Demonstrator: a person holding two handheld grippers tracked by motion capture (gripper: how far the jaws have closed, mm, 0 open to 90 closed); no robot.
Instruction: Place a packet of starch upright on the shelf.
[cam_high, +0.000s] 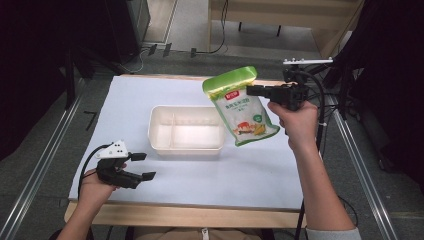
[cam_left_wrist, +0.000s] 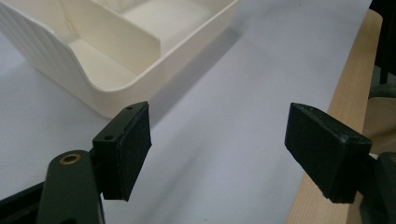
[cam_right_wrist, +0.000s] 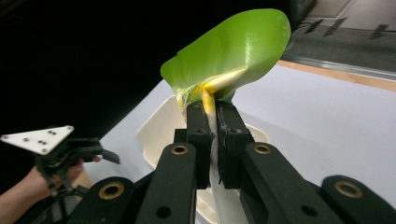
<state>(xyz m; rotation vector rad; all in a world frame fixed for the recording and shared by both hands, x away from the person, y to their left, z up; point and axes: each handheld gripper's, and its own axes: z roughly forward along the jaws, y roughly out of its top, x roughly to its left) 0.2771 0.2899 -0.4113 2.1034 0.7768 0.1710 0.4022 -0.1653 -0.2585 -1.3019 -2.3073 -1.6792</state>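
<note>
Gripping the snack bag (cam_high: 240, 105) near its green top edge, right gripper (cam_high: 252, 91) has fingers (cam_right_wrist: 200, 126) clamped tight on the film, bag hanging in the air above the right end of the cream tray (cam_high: 156, 131), tilted, not touching it. Left gripper (cam_high: 142, 166) rests low on the desk (cam_high: 260, 170) near the front-left, fingers (cam_left_wrist: 128, 149) spread wide, nothing between them, tray corner just ahead.

Risks, judged: pinch sits on thin crumpled film only, so the bag could slip out or swing if moved fast. Bag looks longer than the tray's right compartment, so it may catch the rim or the divider and land half out. Light tray is not held down by anything, could slide if the bag drags on it.

Hard to tell: bag's lower half is cut off in the right gripper view behind the fingers; label print too small to read; how much film is inside the pinch is hidden.
</note>
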